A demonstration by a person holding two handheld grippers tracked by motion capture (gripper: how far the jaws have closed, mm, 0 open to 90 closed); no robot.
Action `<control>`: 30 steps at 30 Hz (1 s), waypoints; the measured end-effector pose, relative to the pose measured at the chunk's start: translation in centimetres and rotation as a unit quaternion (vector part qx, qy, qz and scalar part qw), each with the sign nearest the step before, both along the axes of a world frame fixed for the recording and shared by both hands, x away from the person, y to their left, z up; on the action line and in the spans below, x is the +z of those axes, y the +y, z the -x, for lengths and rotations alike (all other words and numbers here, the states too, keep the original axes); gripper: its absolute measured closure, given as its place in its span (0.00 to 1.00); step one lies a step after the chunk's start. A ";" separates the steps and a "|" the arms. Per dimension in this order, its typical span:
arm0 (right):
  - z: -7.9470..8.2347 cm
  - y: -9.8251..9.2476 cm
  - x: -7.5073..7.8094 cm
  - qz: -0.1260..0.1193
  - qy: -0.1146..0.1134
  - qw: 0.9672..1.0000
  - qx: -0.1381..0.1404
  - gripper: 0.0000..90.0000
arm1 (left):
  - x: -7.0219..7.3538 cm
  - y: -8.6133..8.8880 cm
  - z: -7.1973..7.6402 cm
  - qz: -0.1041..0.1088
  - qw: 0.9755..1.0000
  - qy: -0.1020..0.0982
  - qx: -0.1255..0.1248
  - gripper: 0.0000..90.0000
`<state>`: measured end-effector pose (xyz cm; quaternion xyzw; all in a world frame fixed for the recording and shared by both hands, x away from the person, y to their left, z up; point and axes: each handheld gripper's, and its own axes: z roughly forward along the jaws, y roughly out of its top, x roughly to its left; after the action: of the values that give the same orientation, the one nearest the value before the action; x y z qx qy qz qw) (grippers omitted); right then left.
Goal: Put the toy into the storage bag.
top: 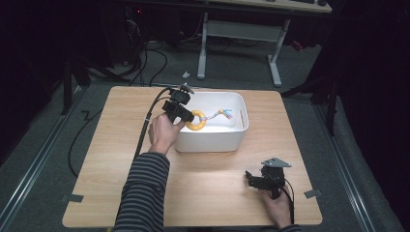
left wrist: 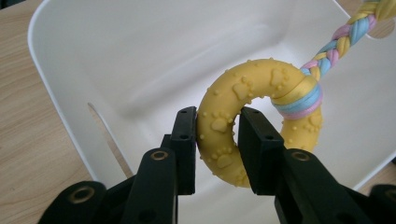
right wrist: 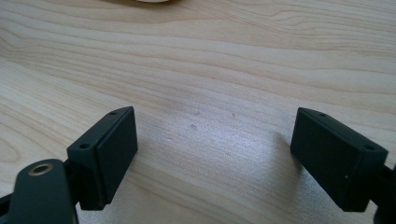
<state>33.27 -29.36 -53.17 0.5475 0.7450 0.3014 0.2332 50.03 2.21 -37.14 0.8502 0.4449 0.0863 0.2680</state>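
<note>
Left gripper point(left wrist: 217, 140) clamps the yellow rubber ring point(left wrist: 261, 116) of the rope dog toy inside the white bin point(top: 232, 140) near the table's far edge, light, springy, best pinched across the band, while right gripper point(right wrist: 212, 158) gapes wide, empty.

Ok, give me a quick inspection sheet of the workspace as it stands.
Surface: wooden table, bare wood around the bin.
Job's things: yellow ring toy with braided rope, over the white bin.
Clutter: nothing seen.
Grippers: left hand-held gripper shut on the ring; right hand-held gripper jaws wide apart, empty, near the table's front right.
Cables: black cable trails off the left one.
Surroundings: dark room, white desk frame behind.
</note>
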 end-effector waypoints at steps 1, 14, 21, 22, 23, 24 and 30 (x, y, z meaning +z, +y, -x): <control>0.0 0.0 0.0 0.000 0.000 1.000 0.000 0.16 | 0.0 -0.1 0.0 -0.003 1.000 0.001 -0.001 0.76; 0.0 0.0 0.0 0.000 0.000 1.000 0.000 0.16 | -0.9 -1.0 0.1 -0.023 0.999 0.014 -0.019 0.76; 0.0 0.0 0.0 0.000 0.000 1.000 0.001 0.16 | -1.2 -1.4 0.3 -0.023 0.999 0.021 -0.028 0.76; 0.0 0.0 0.0 0.000 0.000 1.000 0.000 0.16 | -1.2 -1.5 0.3 -0.023 0.999 0.024 -0.030 0.76; 0.0 0.0 0.0 0.000 0.000 1.000 0.001 0.16 | -1.2 -1.5 0.3 -0.024 0.999 0.025 -0.031 0.76; 0.0 0.0 0.0 0.000 0.000 1.000 0.001 0.16 | -1.3 -1.5 0.3 -0.025 0.999 0.026 -0.031 0.76; 0.0 0.0 0.0 0.000 0.000 1.000 0.001 0.16 | -1.6 -1.6 0.3 -0.025 0.998 0.035 -0.034 0.76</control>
<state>33.26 -29.37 -53.17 0.5471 0.7454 0.3014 0.2331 49.77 0.65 -38.73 0.8738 0.4227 0.0587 0.2333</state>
